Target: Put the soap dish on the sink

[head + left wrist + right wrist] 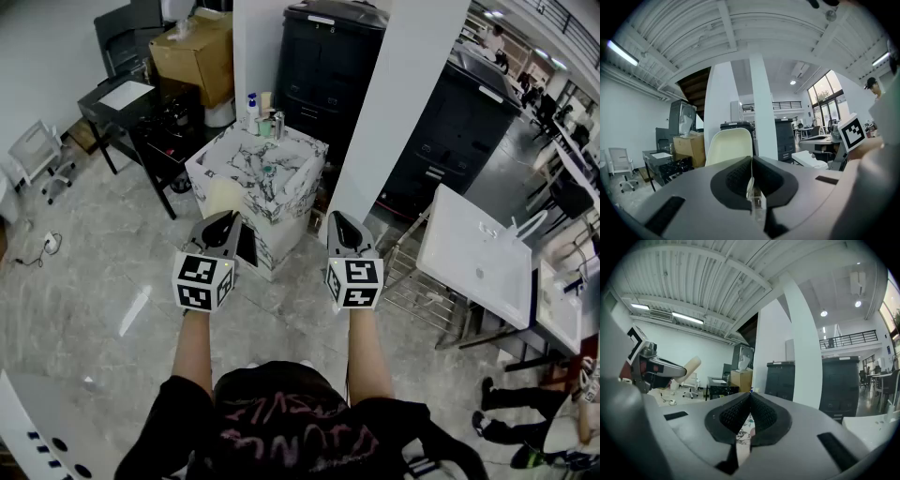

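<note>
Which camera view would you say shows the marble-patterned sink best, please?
The head view: the whole marble-patterned sink shows from above. The right gripper view catches only a sliver of its pattern; the left gripper view shows none of it.

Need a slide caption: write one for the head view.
Left gripper and right gripper, both shut, held short of the marbled sink.

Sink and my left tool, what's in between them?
A cream chair stands between the left tool and the sink. The head view shows it, and the left gripper view looks straight at its back.
</note>
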Tool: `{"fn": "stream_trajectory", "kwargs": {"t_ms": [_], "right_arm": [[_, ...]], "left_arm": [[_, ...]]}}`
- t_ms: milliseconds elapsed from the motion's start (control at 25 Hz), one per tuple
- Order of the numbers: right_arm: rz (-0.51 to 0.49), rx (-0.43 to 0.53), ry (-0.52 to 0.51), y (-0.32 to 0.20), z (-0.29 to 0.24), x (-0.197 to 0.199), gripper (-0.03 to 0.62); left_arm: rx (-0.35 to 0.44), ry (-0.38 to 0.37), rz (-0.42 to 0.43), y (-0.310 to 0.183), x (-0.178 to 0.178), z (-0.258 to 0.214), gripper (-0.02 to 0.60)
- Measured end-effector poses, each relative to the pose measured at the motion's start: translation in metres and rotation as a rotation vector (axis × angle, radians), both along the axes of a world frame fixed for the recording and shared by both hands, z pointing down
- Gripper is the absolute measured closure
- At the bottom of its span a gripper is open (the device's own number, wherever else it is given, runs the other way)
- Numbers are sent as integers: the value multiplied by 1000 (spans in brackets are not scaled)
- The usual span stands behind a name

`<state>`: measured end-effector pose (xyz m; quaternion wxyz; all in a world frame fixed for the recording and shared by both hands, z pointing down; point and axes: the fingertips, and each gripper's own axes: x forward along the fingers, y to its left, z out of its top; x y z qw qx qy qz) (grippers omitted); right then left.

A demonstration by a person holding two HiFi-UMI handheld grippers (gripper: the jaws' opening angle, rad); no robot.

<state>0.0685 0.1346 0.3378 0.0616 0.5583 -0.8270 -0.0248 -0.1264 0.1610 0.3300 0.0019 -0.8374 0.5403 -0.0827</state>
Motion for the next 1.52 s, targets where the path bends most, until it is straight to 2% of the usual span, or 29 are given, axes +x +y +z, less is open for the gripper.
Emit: {"fn": "stream_trajectory", "kwargs": {"t_ms": [720, 1120, 1280, 1520], "right_arm": [[-6, -20, 10, 0, 14, -18, 580], [25, -52, -16, 12, 36, -29, 580], [4, -39, 6, 8, 34, -40, 580], [11, -34, -18, -7, 40, -44, 580]], "left_arm": [[-37, -22, 30, -3, -15, 22, 560], [-51, -17, 66, 2, -27, 36, 560], [-55, -32, 74, -1, -29, 41, 560], [-53, -32, 86, -16, -32, 46, 560]]}}
